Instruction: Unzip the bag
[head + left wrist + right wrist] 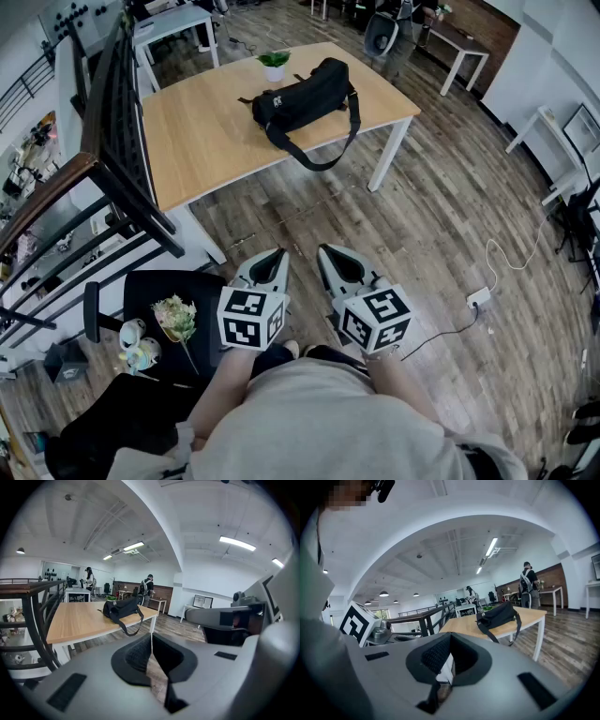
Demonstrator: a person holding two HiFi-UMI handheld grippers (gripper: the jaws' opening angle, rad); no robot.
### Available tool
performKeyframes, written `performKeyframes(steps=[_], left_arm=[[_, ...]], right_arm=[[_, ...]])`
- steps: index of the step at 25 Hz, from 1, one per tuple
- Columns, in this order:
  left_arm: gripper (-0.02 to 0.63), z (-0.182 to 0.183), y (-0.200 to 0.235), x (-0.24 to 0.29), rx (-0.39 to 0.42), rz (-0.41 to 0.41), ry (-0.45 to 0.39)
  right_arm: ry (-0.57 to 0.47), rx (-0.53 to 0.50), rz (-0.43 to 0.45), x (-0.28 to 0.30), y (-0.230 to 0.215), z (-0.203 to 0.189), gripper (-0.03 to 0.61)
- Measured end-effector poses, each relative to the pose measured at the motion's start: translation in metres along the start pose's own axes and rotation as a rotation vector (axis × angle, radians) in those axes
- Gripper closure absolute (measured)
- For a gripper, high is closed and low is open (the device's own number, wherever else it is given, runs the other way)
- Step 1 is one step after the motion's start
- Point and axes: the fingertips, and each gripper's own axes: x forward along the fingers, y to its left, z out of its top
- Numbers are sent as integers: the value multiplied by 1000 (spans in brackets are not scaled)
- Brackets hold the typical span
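Head view. Holds left gripper (274,255) and right gripper (328,251) side by side, low before the torso, noses tipped slightly toward the floor. Hides both hands behind the marker cubes; shows forearms only. Puts the black bag (305,97) well ahead of both tips, on the wooden table (206,141), strap drooping over the near edge, potted plant (274,64) just beyond.

Left gripper view. Looks along jaws pressed together, nothing between the pads. Places bag far ahead, a little left of the tips. Cannot make out the zipper: too small.

Right gripper view. Shows jaws closed tip to tip, gripping nothing. Places bag far ahead, right of the tips, untouched.
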Motion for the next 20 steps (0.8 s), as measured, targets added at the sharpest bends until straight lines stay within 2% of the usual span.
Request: performKeyframes(steps=[10,14,16,20], left_arm=[[589,0,-7,2,0,-7,-5],[589,4,-18,2,-9,-68,-50],[589,4,-25,3,-24,-99,-58],[589,3,-35,7,-21,-91,-65]], right_arm=[[23,2,26,-1,-2,-9,574],[-32,67,50,-9,-9,-4,572],[-37,67,44,-15,-15,-5,572],[-10,44,40,-25,-25,-10,571]])
